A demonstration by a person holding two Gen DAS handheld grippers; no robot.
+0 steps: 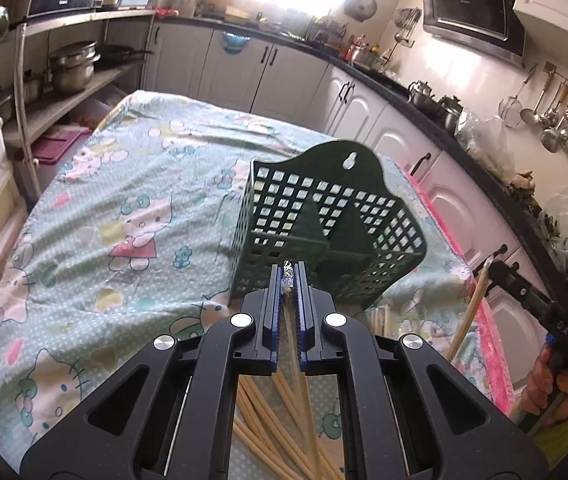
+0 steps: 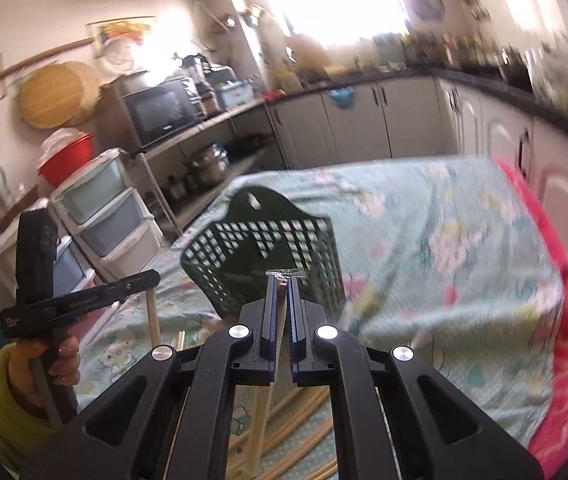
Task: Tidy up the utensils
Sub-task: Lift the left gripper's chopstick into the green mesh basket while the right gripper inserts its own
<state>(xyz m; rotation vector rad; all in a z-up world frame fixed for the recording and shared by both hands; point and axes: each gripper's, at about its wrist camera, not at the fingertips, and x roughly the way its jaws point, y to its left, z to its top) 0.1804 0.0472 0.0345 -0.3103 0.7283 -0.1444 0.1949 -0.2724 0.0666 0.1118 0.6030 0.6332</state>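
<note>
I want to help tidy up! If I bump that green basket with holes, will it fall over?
Probably, yes. The green basket is thin plastic lattice and looks empty, so it is likely light and would slide or tip easily. It stands on a wrinkled cloth, a soft, uneven footing. Its tall back panel may make it topple backward.

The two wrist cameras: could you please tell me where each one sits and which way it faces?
Left wrist: sits on the left gripper, looking forward over the table at the green basket; the right gripper, holding a chopstick, shows at right.
Right wrist: sits on the right gripper, facing the green basket; the left gripper and left hand show at left.
Shared: basket, table, loose chopsticks below, and each other's gripper.
</note>
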